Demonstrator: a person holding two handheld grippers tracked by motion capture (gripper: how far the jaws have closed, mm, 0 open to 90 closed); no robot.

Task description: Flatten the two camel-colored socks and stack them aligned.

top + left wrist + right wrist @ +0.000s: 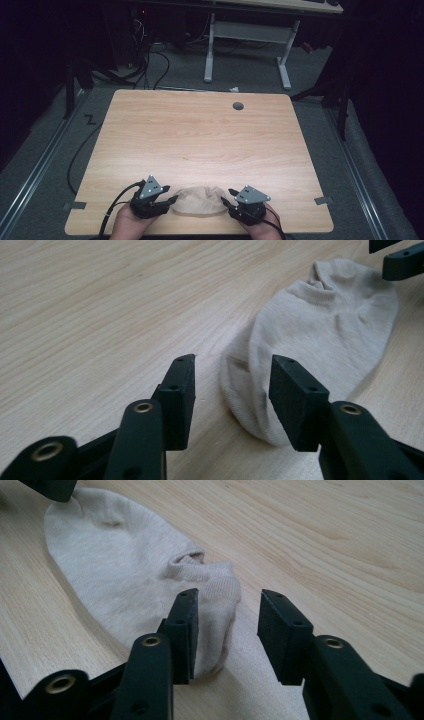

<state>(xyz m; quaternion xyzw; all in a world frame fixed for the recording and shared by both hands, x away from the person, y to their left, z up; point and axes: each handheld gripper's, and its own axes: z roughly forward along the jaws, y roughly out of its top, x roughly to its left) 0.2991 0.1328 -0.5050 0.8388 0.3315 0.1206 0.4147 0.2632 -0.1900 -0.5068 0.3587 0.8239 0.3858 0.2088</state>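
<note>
A beige ankle sock [200,200] lies flat on the wooden table [200,135], close to its front edge, between my two grippers. My left gripper [172,200] [232,362] is open, and the rounded end of the sock [325,325] lies between its jaws without the pads pressing on it. My right gripper [227,196] [228,596] is open too. The cuff end of the sock [115,565] lies between its jaws, against the left one. Each gripper view also catches the other gripper's jaw tips at the sock's far end.
A grey cable hole [238,106] sits near the table's far edge. Grey tape tabs [74,205] [323,200] mark the front corners. Beyond the table stand a white desk frame [247,35] and loose cables [150,60] on the dark floor.
</note>
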